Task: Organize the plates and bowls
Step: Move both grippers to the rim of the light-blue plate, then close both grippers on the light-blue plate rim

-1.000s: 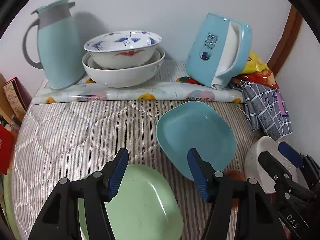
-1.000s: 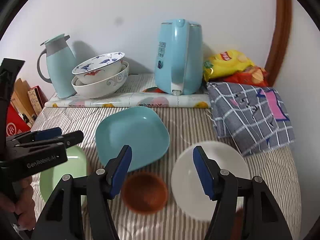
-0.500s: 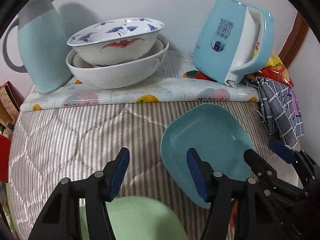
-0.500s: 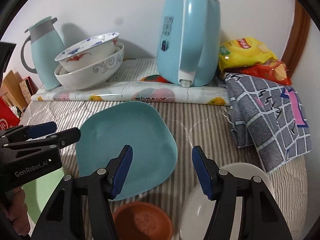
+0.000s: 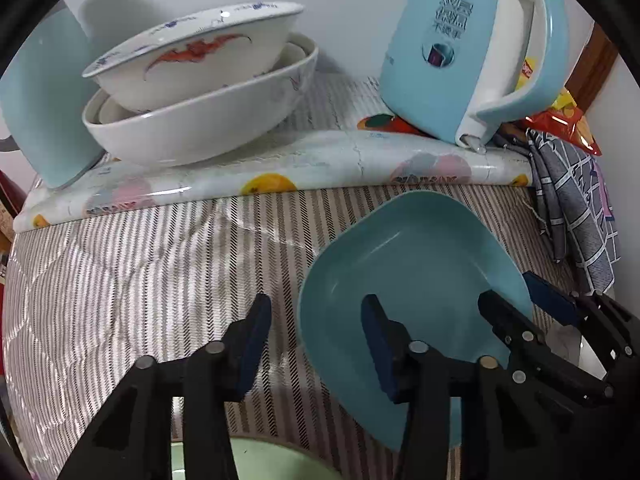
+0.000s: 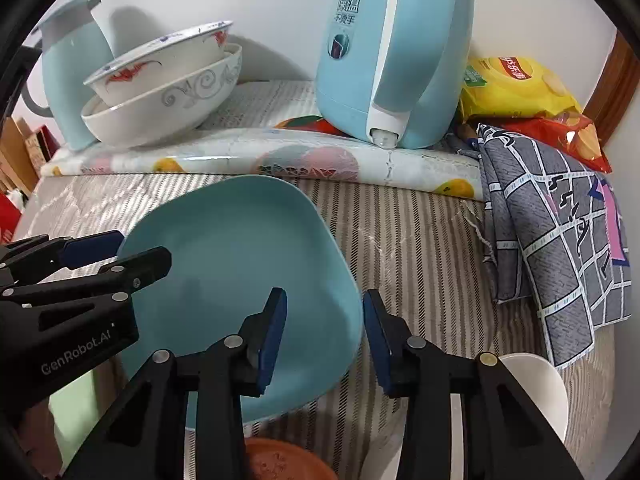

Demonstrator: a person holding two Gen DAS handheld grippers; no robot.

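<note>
Rounded-square teal plate point(image 6: 240, 280) lies flat mid-frame, corner toward the wall; left gripper point(image 5: 316, 344) and right gripper point(image 6: 325, 336) straddle its edges, jaws wide, holding nothing.

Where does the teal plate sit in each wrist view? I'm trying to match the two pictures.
Left wrist: the teal plate is lower right, its left rim between the open left claw's fingers.
Right wrist: the plate is centre-left, its right rim between the open right claw's fingers.
Shared landmark: the blue kettle behind it.

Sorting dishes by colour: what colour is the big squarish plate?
Teal blue plate, plain; clearest in the right wrist view.
</note>
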